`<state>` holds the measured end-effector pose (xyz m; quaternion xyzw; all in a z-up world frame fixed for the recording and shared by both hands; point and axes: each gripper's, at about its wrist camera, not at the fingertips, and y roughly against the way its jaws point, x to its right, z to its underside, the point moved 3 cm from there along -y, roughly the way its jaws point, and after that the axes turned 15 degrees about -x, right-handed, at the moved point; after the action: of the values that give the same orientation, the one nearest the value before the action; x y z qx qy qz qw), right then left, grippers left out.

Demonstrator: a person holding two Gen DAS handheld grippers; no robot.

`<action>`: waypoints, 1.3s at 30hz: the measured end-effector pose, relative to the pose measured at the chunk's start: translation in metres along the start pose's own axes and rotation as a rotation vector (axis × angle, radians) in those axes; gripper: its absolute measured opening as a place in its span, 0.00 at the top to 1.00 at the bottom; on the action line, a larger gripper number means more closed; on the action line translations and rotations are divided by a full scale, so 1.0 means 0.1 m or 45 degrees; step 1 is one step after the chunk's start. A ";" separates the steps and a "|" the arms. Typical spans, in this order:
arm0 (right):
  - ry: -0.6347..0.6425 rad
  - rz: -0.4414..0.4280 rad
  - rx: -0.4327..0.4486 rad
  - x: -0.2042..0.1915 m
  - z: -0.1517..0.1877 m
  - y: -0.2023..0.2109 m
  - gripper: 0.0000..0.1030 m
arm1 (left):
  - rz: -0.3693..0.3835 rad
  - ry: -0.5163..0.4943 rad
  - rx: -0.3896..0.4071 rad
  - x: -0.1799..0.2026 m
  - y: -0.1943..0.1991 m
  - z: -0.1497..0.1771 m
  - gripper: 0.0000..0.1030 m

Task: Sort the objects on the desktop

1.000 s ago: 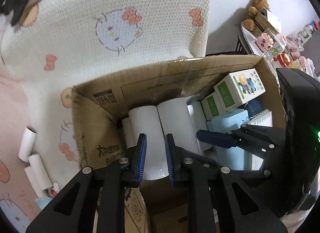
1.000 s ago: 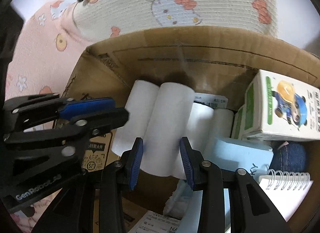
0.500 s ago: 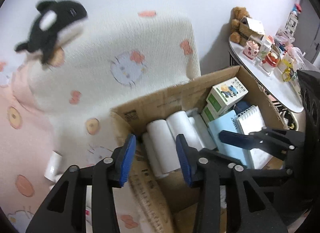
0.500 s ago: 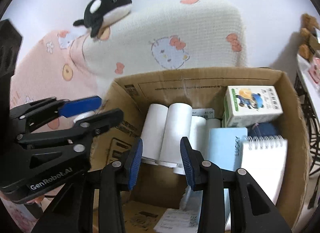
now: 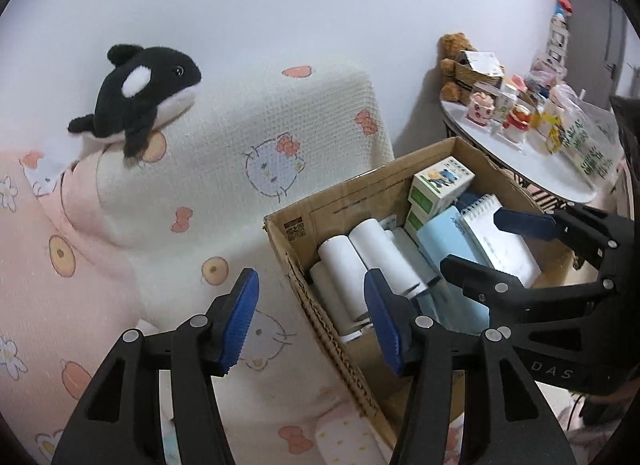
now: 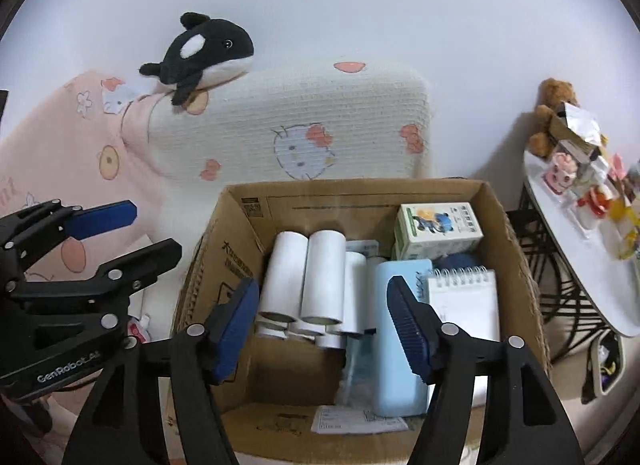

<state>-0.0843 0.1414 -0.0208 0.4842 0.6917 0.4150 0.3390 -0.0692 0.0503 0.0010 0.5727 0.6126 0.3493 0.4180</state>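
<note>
Jaws opening, empty; white paper rolls lying in cardboard box

An open brown cardboard box holds white paper rolls lying side by side, a pale blue rectangular case, a white spiral-bound notepad and a green-and-white printed carton. The right gripper hovers above the box, jaws opening, nothing between them. The left gripper shows beside the box, empty. A black-and-white plush orca sits on a cream knitted cushion.

Both wrist views downward — shared cardboard box
</note>
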 end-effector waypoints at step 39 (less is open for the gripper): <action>0.144 0.096 -0.013 -0.08 0.23 0.10 0.29 | -0.157 -0.016 -0.010 0.05 0.03 0.15 0.42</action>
<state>-0.0575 0.1410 -0.0210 0.4839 0.6890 0.4576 0.2859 -0.0543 0.0553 -0.0029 0.5344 0.6426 0.3218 0.4449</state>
